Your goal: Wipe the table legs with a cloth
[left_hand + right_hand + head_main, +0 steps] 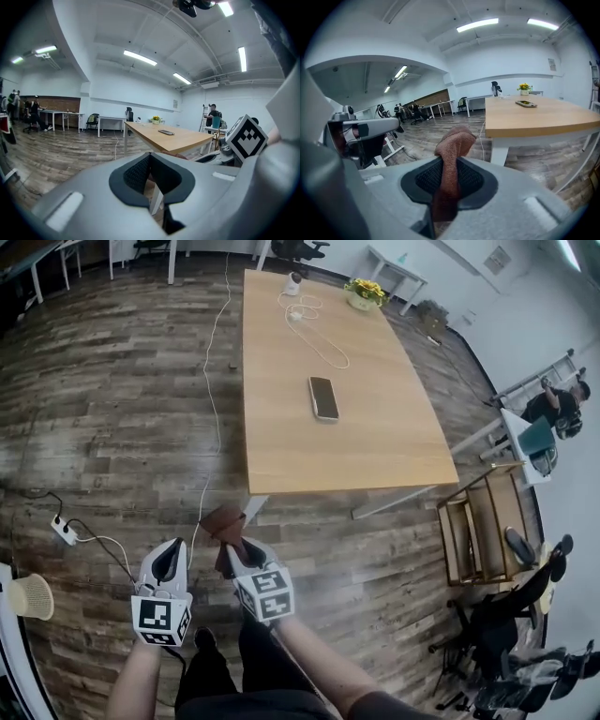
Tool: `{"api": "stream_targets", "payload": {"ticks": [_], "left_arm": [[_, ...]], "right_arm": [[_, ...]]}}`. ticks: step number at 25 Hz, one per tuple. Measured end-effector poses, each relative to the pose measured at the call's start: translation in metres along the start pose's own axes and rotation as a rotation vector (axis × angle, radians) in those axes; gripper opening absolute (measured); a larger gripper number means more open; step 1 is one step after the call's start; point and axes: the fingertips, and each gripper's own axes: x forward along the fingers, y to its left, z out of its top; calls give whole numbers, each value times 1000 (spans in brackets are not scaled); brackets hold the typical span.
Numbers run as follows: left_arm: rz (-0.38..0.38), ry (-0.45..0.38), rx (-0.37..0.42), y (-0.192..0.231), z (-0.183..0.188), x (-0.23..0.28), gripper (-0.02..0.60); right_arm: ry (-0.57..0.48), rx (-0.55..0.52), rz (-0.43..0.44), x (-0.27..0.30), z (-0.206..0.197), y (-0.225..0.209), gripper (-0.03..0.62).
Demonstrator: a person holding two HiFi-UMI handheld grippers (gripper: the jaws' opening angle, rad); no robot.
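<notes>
Cloth in my right gripper, at the table's near corner

The plank floor (112, 427) was dark and streaky. The long rectangular table (375, 427) had a smooth pale wood top on white legs. The nearest leg (253, 510) was mostly hidden under the corner. My left gripper (169, 563) had its ribbed black jaws drawn together on nothing. My right gripper (236, 545) was clamped on the cloth (225, 521), a rust-brown nubbly terry fold that stood up and flopped over at the top, its lower end lost between the jaws. The cloth hung near that leg, with a gap showing in the right gripper view. A flat phone (323, 397) lay mid-table.
</notes>
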Motion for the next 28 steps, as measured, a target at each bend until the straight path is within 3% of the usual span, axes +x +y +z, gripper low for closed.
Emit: {"api": "stream_targets", "payload": {"ticks": [5, 17, 28], "left_arm": [[59, -43, -34, 16, -17, 46, 18], [-29, -116, 9, 30, -96, 121, 18], [-30, -185, 58, 74, -192, 171, 18]], "right_arm": [[-36, 25, 12, 38, -7, -31, 67], [-260, 109, -36, 87, 1, -73, 67], [-409, 182, -79, 127, -52, -109, 67]]}}
